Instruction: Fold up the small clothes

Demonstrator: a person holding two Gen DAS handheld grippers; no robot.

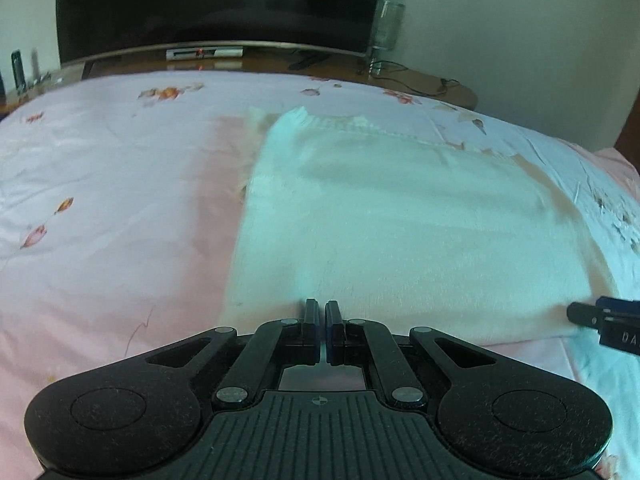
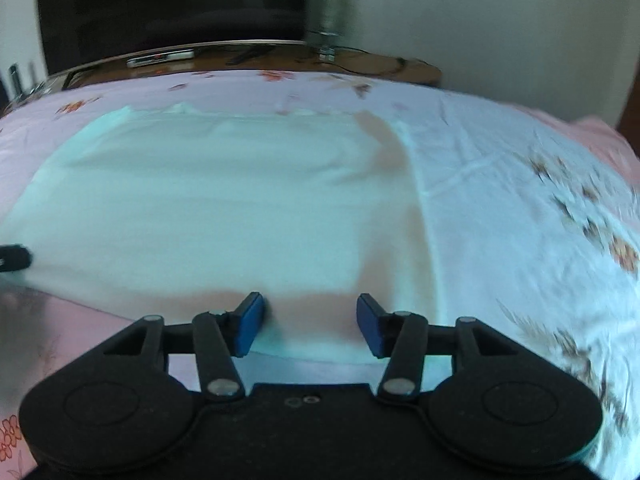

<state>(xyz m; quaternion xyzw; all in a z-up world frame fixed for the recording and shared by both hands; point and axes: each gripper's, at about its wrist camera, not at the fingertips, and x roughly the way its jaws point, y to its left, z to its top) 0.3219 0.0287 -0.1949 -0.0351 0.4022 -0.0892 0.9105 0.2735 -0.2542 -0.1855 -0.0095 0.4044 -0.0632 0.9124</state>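
Left tongs (image 1: 322, 312) clenched on the pale white folded cloth's (image 1: 400, 216) near edge; right tongs (image 2: 310, 320) released, straddling it.

Closed left tongs (image 1: 322, 310) on white garment (image 1: 400, 220)

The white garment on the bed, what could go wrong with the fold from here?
1. The left gripper is shut at the white garment near edge, while the right gripper has open jaws, so a pull could skew the fold.
2. Dragging may ruck the floral bedsheet.
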